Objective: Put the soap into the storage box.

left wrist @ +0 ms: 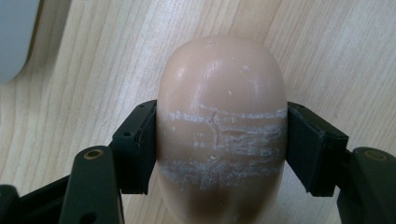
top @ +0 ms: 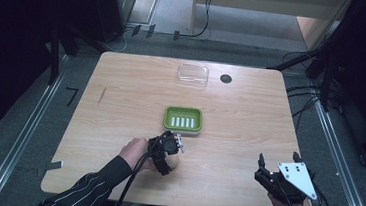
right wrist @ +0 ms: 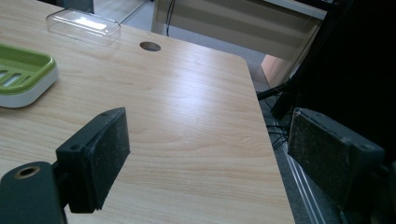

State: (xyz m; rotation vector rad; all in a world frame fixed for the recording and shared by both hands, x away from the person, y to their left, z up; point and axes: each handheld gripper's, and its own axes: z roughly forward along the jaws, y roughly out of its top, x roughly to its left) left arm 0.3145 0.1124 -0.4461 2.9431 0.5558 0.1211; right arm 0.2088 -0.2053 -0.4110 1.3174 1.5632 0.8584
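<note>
Beige soap bar [left wrist: 222, 126] sits clamped across its middle in the left gripper [top: 169, 147], low over the wooden table [top: 119, 122] just short of the green soap dish [top: 183, 119], probably headed there. Right gripper [top: 278, 171] idles wide open, holding nothing.

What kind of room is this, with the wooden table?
Probably a lab or recording workspace, not a home. The wooden table stands between metal rails, cables trail over the grey floor, and a person's left tool grips a bar of soap beside a green soap dish.
</note>
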